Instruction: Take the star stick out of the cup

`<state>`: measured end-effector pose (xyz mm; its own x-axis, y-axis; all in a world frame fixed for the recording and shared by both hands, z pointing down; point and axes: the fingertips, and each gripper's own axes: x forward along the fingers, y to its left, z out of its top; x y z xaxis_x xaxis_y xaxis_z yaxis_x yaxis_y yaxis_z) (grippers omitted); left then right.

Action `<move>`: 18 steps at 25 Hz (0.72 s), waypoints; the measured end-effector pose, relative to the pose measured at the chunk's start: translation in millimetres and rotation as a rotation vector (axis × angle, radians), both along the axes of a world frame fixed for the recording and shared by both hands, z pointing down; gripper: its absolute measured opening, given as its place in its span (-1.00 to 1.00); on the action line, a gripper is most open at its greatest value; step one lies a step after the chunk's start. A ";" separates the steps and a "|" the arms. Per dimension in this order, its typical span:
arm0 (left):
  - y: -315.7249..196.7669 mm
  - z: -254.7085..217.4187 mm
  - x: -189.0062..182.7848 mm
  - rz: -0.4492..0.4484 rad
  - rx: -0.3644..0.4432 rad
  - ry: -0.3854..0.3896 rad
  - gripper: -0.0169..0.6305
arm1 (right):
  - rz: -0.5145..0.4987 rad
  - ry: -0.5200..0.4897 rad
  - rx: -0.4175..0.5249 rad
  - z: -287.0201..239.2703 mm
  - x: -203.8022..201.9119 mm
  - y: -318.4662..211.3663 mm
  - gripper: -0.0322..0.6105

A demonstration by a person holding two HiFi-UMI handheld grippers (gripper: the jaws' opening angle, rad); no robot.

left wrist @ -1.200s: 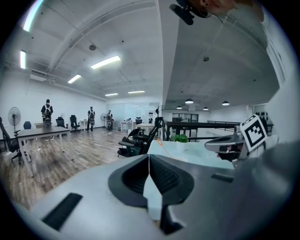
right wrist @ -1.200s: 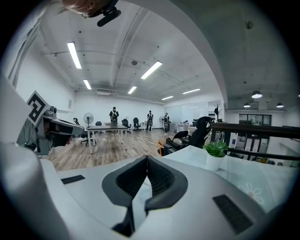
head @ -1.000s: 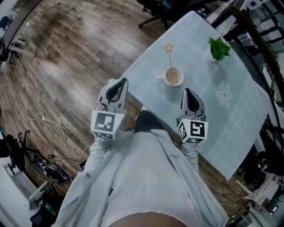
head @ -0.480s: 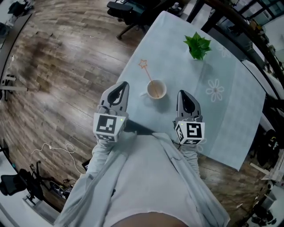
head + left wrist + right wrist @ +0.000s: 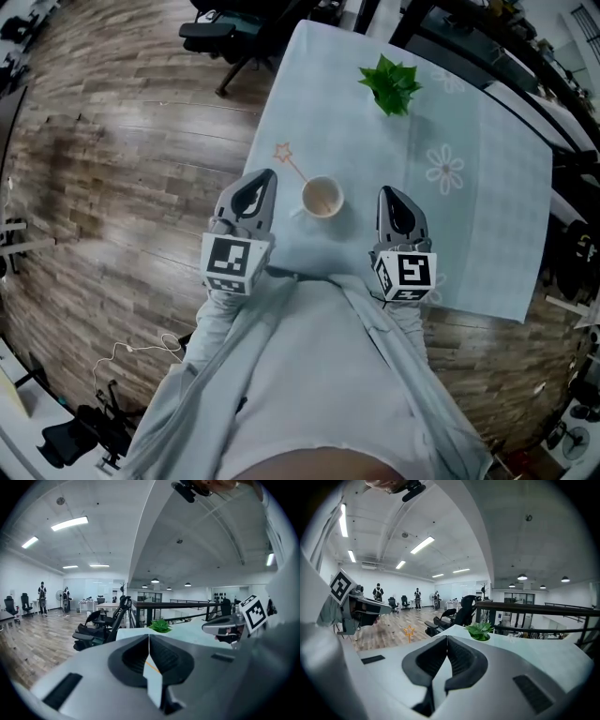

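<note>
A cream cup stands near the table's left edge in the head view. The thin orange star stick leans out of it up and to the left. Its star also shows in the right gripper view. My left gripper is shut and empty, just left of the cup at the table edge; its jaws meet in the left gripper view. My right gripper hovers to the cup's right, apart from it, shut with nothing held. The right gripper view shows its jaws closed.
The table wears a pale blue cloth with printed flowers. A small green plant stands at its far end. A black office chair sits beyond the far left corner. Wooden floor lies left of the table.
The head view has swung, so the table and cup now sit lower and further left. The left gripper has come from over the floor to beside the cup. Both grippers stay shut.
</note>
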<state>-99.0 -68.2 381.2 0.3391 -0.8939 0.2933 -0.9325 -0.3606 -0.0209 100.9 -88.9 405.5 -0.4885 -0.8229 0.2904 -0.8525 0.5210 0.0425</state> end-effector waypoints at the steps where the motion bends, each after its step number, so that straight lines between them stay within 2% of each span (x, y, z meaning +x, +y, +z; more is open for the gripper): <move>1: -2.8 1.1 0.7 0.013 -0.002 0.001 -0.88 | 0.014 0.002 -0.002 0.4 1.4 -0.3 -0.85; 14: -10.3 20.2 9.6 0.087 -0.037 0.020 -0.88 | 0.093 0.016 -0.019 7.1 9.4 3.4 -0.85; 18: -9.6 31.6 17.5 0.124 -0.071 0.041 -0.88 | 0.117 0.019 -0.030 10.3 16.9 5.3 -0.85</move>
